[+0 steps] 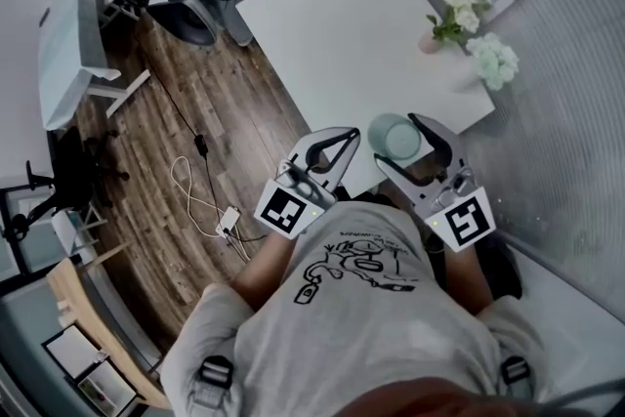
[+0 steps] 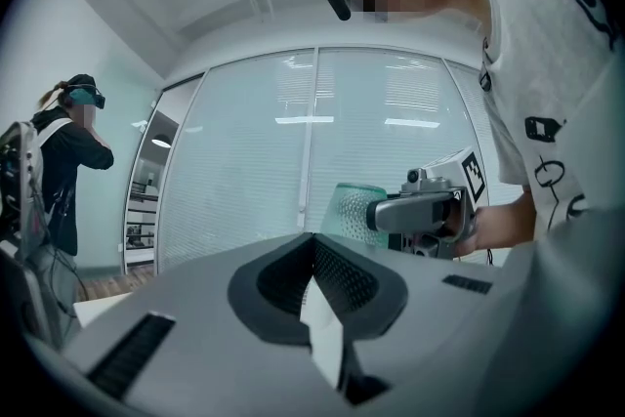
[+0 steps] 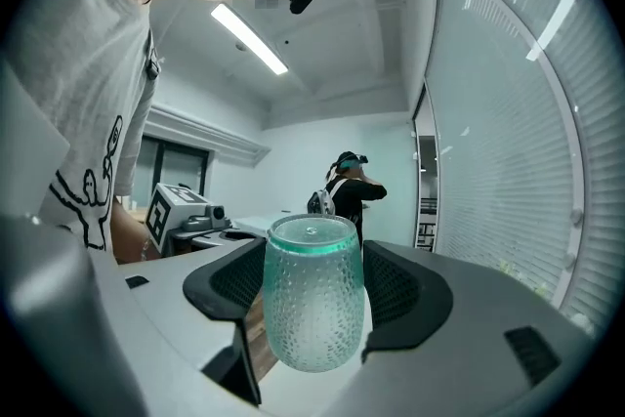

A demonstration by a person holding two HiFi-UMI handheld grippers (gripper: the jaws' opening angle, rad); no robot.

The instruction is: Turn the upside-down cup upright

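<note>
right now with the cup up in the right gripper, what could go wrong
The cup is base-up in the right gripper, pinched on its rounded, dimpled wall: it could slip while being turned over. The shut left gripper is close beside it, so the swinging cup might knock it. Held off the table, a slip means a fall.

The cup [image 3: 312, 308] is translucent teal and looks like glass, its wall pebbled with small raised dots and its flat end smooth and glossy. The right gripper [image 3: 314, 283] and left gripper [image 2: 314, 254] have smooth, matt grey plastic shells with dark, finely ribbed pads [image 3: 400, 283]. The table [image 1: 332, 24] has a smooth, matt white top. The floor [image 1: 195, 103] is dark wood planking with visible grain. The T-shirt [image 1: 361, 308] is soft grey cloth with a black print.
</note>
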